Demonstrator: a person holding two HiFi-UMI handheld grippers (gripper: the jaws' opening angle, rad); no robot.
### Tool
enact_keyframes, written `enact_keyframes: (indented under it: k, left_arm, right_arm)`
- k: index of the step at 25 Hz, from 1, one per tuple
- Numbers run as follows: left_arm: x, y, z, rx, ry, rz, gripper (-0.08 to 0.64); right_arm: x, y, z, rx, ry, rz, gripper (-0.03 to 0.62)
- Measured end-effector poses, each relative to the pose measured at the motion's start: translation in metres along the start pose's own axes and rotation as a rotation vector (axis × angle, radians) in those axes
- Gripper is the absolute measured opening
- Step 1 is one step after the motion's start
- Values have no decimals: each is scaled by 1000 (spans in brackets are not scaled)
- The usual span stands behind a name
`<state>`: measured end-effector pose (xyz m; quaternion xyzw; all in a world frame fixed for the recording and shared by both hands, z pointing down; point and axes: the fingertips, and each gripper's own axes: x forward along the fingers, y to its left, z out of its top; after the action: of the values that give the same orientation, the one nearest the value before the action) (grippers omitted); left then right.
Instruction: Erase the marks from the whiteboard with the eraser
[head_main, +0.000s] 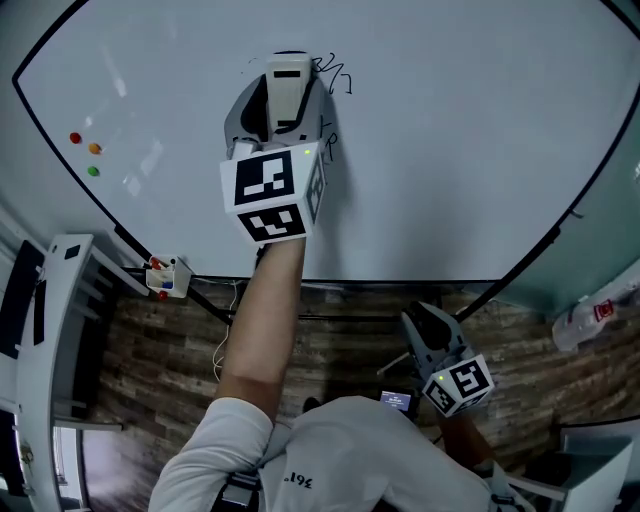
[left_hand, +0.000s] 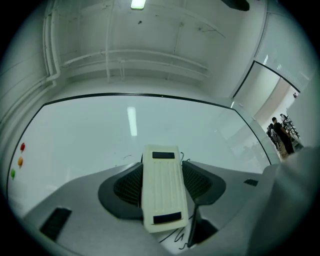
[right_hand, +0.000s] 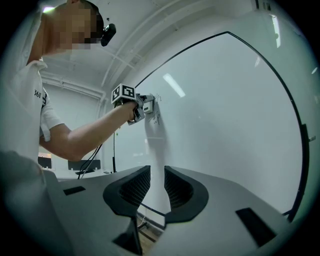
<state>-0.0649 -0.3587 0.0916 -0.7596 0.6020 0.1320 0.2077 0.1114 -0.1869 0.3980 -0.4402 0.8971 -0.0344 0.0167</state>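
Note:
A large whiteboard (head_main: 470, 130) fills the head view. Black scribbled marks (head_main: 338, 75) lie just right of the white eraser (head_main: 288, 88), and more marks (head_main: 328, 140) show by the marker cube. My left gripper (head_main: 287, 85) is shut on the eraser and holds it up against the board. In the left gripper view the eraser (left_hand: 161, 187) sits lengthwise between the jaws of the left gripper (left_hand: 162, 175), with marks (left_hand: 176, 239) below it. My right gripper (head_main: 420, 325) hangs low, away from the board. The right gripper (right_hand: 157, 185) holds nothing, its jaws shut with a thin slit.
Red, orange and green magnets (head_main: 85, 150) dot the board's left side. A small holder with markers (head_main: 166, 278) hangs at the lower left corner. A white rack (head_main: 50, 330) stands left, and a bottle (head_main: 592, 318) lies right. The floor is wood-patterned (head_main: 340, 340).

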Motion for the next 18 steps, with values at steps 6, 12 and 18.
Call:
enact_keyframes:
  k: [6, 12, 18]
  left_arm:
    - [13, -77, 3, 38, 4, -105, 255]
    - [20, -114, 2, 91, -13, -148, 255]
    - [18, -111, 1, 68, -3, -167, 255]
  right_arm:
    - [-15, -14, -9, 23, 4, -21, 98]
    - [-18, -19, -6, 27, -5, -38, 98]
    - [-13, -14, -11, 51, -4, -23, 98]
